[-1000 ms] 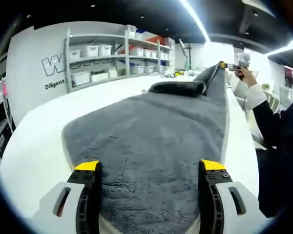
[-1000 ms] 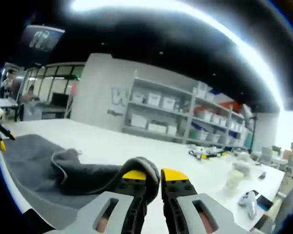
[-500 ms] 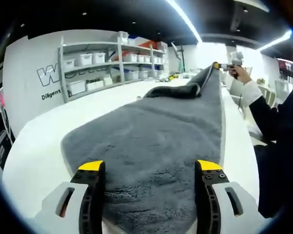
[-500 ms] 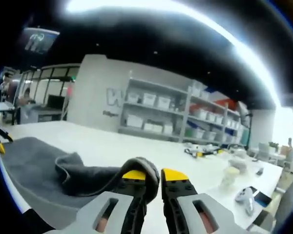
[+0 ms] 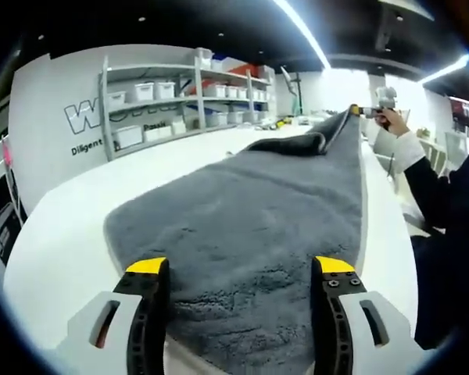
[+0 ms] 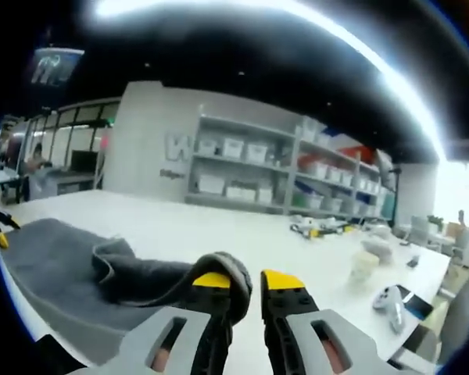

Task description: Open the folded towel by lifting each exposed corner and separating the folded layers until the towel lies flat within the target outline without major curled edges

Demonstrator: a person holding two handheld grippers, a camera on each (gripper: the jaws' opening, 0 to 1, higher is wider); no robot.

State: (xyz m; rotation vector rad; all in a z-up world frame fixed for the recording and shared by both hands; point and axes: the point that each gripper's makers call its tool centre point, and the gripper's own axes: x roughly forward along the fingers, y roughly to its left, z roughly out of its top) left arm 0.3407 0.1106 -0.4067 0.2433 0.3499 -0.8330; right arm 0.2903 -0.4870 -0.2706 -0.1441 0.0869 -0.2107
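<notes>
the white table (image 5: 62,226) was the biggest thing there, smooth and matte, running off toward 12 o'clock in the left gripper view. spread over it lay the grey towel (image 5: 258,211), thick and fuzzy, mostly flat, its near edge rounded at 9 o'clock, and a folded, rolled lump of it bunched at the far end near 12 o'clock. from there one corner rose off the table to 1 o'clock, pinched up in the right gripper (image 5: 358,110), which a person's hand (image 5: 394,121) held, white cuff and dark sleeve trailing to 3 o'clock.

against the back wall stood grey metal shelving (image 5: 180,94), its shelves lined with white lidded bins (image 5: 146,91); what was in them, i couldn't tell.

the left gripper (image 5: 240,266) sat low at 6 o'clock, yellow-tipped jaws spread wide with nothing between them, the towel's pile lying under the gap.

over in the right gripper view, the right gripper (image 6: 239,279) had its jaws drawn narrow, a thick fold of the towel (image 6: 102,269) clamped between the yellow tips and curling over the left one. the rest draped away to 9 o'clock in soft wrinkled folds. small blurry items (image 6: 379,269) were scattered on the table (image 6: 219,230) toward 3 o'clock, too soft to name.
</notes>
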